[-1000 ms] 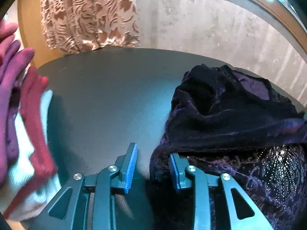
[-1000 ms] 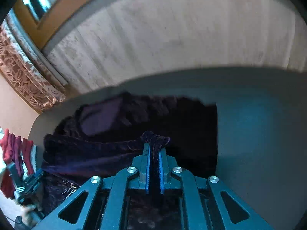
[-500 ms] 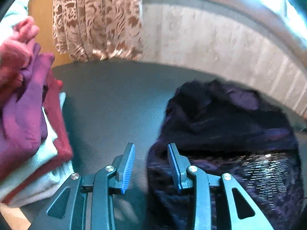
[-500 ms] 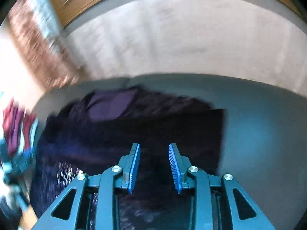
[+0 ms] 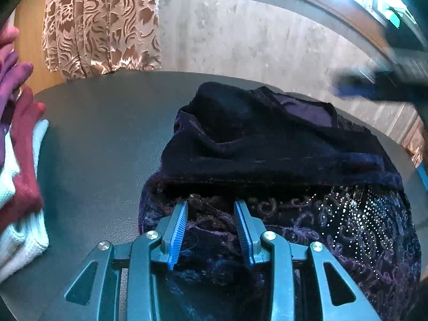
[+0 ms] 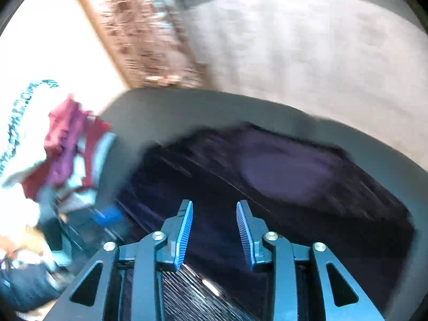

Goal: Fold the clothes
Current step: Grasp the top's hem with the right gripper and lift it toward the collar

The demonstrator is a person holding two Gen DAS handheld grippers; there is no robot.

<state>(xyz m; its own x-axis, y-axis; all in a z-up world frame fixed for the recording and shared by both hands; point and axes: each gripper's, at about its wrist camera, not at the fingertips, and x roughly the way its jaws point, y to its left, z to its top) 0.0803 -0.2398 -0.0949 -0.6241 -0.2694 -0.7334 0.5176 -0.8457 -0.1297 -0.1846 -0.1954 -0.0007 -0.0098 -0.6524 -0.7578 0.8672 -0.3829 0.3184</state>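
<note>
A dark purple velvet garment (image 5: 281, 165) is shown lying on the grey worktop (image 5: 101, 139), its upper part already folded over a lower panel of embroidered scrolls and small sequins. The left gripper (image 5: 211, 230) is held low over the near hem, its ribbed blue fingers (image 5: 178, 236) parted with cloth beneath them but not pinched. The right gripper (image 6: 214, 230) is seen above the folded part; its jaws have just been opening, and nothing is held between them.

Risk is judged as follows: the plush pile may slide on itself, so that the loose fold is undone if the hem is dragged; sequins and raised thread may be caught on the ribbed fingers. A stack of knitwear (image 5: 21, 182) in maroon and white, soft and ribbed, sits at the worktop's left edge. A patterned curtain (image 5: 101, 24) hangs behind.
</note>
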